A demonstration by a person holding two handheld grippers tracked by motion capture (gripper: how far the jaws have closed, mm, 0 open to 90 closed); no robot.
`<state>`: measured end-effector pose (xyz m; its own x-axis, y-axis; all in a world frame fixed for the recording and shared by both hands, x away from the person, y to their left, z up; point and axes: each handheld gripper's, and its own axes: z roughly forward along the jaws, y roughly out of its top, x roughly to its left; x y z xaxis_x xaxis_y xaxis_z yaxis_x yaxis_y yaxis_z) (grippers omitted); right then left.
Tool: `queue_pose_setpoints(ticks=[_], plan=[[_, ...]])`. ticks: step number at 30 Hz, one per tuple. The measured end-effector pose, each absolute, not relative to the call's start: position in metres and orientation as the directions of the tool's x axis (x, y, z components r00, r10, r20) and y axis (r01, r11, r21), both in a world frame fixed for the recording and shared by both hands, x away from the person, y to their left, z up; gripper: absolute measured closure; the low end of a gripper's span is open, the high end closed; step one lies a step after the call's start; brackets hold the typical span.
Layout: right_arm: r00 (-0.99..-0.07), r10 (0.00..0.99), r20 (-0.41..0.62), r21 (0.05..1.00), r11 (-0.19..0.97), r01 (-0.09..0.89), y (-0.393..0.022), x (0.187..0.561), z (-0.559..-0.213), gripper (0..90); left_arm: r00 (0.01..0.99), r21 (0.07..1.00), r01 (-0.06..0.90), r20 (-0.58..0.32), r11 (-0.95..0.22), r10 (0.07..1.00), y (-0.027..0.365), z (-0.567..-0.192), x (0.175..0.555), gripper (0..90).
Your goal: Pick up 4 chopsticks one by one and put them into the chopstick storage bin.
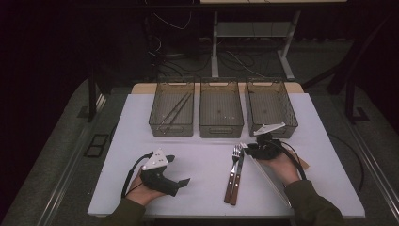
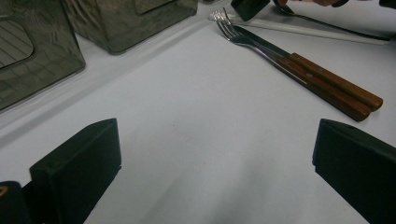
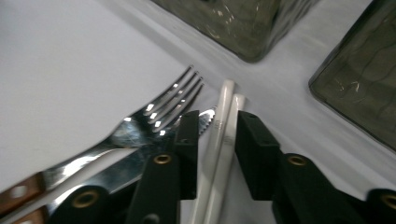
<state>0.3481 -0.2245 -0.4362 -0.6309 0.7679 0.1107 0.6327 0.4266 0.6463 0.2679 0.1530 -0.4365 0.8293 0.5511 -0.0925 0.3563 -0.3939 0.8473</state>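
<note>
Presently the right claw [image 3: 212, 154] sat low on the tabletop [image 1: 202, 183], its jaws straddling a pair of white chopsticks [image 3: 223, 140] that lay side by side. The jaws stood only partly closed, with a gap on the right-hand side, so I could not tell whether the pads pressed on the chopsticks; I judged no firm hold yet. The chopsticks ran lengthwise between the jaws, tips pointing ahead toward the bins, so the long axis lay along the claw's own line rather than across it; a sound pinch would probably call for closing squarely on both. Just beside the left jaw lay a fork [image 3: 163, 109] and a knife [image 3: 112, 177], both with wooden handles, touching each other, their handles toward the person. In the high view the right claw [image 1: 249, 149] was close to the fork head, and the right hand was plainly the nearer one. The left claw [image 2: 215, 163] rested well apart, jaws wide and holding nothing. Three clear bins [image 1: 221, 110] stood in a row beyond; the left bin [image 1: 171, 110] held dark chopsticks. No brand, label or writing could be read.
</note>
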Motion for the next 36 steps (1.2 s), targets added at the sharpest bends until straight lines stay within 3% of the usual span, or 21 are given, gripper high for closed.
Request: queue_pose_setpoints(ticks=[7, 22, 36], plan=[[-0.638, 0.76, 0.125, 0.66, 0.416, 0.625, -0.241, 0.322, -0.423, 60.6, 0.834, 0.843, 0.353, -0.088, -0.405, 0.544, 0.153, -0.437, 0.267, 0.0], [-0.623, 0.766, 0.156, 0.647, 0.398, 0.651, -0.278, 0.262, -0.429, 76.4, 0.837, 0.839, 0.355, -0.089, -0.412, 0.54, 0.151, -0.438, 0.266, 0.0], [-0.617, 0.777, 0.124, 0.608, 0.432, 0.666, -0.272, 0.265, -0.438, 81.9, 0.837, 0.836, 0.356, -0.087, -0.417, 0.54, 0.151, -0.438, 0.266, 0.0]])
